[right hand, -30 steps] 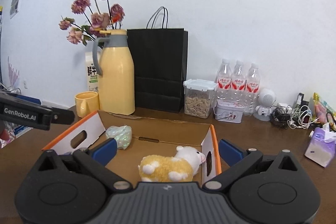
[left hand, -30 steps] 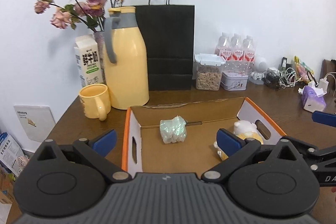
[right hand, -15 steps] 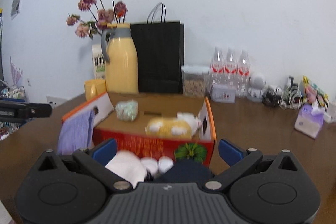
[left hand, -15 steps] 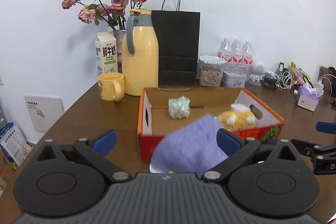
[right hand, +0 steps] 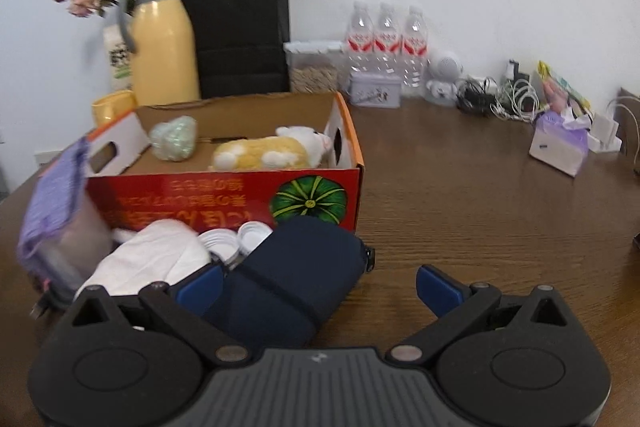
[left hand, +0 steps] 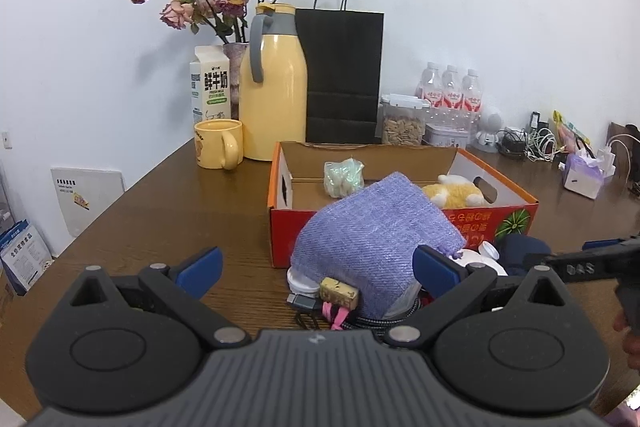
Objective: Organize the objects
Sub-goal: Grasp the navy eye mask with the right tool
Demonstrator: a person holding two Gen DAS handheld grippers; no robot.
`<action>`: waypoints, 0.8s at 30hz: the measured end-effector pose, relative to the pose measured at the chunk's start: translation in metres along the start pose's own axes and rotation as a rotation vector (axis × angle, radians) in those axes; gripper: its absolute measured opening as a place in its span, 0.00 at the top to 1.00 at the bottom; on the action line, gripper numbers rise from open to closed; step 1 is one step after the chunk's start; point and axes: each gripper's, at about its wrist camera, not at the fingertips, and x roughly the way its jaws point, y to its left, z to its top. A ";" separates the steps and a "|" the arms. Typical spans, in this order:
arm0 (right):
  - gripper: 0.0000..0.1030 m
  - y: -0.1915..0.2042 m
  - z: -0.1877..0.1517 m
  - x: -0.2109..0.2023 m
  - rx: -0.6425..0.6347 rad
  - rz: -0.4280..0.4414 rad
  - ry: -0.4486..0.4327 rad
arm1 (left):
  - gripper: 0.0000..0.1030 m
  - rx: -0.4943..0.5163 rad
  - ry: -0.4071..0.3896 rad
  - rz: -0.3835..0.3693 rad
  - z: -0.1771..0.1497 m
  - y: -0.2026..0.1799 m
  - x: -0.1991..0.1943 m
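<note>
While your left gripper (left hand: 316,263) and right gripper (right hand: 318,285) gape empty, the purple cloth (left hand: 372,231) lies before the cardboard box (left hand: 404,223).

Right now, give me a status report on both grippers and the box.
Left gripper open, empty; right gripper open, empty. Cardboard box holds plush toy and green packet. Purple pouch, navy pouch and white cloth unsorted in front.

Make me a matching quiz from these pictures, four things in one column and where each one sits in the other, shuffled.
Things:
1. plush toy
2. purple cloth
3. yellow mug
4. tissue box

Places:
A. beside the yellow jug
B. inside the cardboard box
C. table's far right, near the cables
D. on the pile in front of the box

Pairs: 1-B, 2-D, 3-A, 4-C
</note>
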 end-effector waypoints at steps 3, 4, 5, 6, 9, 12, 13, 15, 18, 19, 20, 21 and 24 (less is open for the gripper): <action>0.00 0.004 0.008 0.022 0.032 -0.021 0.051 | 0.00 -0.009 0.008 0.004 -0.003 0.003 0.000; 0.00 0.006 0.009 0.031 0.049 -0.030 0.075 | 0.00 -0.010 0.010 0.004 -0.003 0.005 0.000; 0.00 0.006 0.009 0.037 0.067 -0.023 0.085 | 0.00 -0.011 0.014 0.006 -0.004 0.006 0.000; 0.00 0.007 0.008 0.042 0.083 -0.009 0.099 | 0.00 -0.014 0.020 0.007 -0.005 0.007 0.001; 0.00 0.009 0.005 0.047 0.106 -0.009 0.101 | 0.00 -0.025 0.032 0.009 -0.007 0.010 0.002; 0.09 0.010 0.001 0.043 0.080 -0.002 0.096 | 0.00 -0.030 0.035 0.003 -0.007 0.011 0.004; 0.12 0.010 0.000 0.042 0.066 0.011 0.095 | 0.00 -0.029 0.035 0.001 -0.007 0.011 0.004; 0.17 0.009 -0.002 0.039 0.038 0.042 0.096 | 0.00 -0.028 0.037 -0.002 -0.008 0.012 0.004; 0.23 0.001 -0.003 0.035 -0.002 0.106 0.112 | 0.00 -0.022 0.044 0.009 -0.008 0.011 0.006; 0.24 -0.002 -0.002 0.033 -0.012 0.120 0.115 | 0.00 -0.023 0.045 0.012 -0.008 0.012 0.006; 0.25 -0.004 -0.002 0.031 -0.024 0.130 0.118 | 0.00 -0.024 0.045 0.012 -0.008 0.012 0.006; 0.26 -0.006 -0.001 0.030 -0.043 0.136 0.121 | 0.00 -0.025 0.045 0.014 -0.008 0.012 0.005; 0.26 -0.008 -0.001 0.027 -0.105 0.149 0.126 | 0.00 -0.025 0.045 0.020 -0.009 0.013 0.004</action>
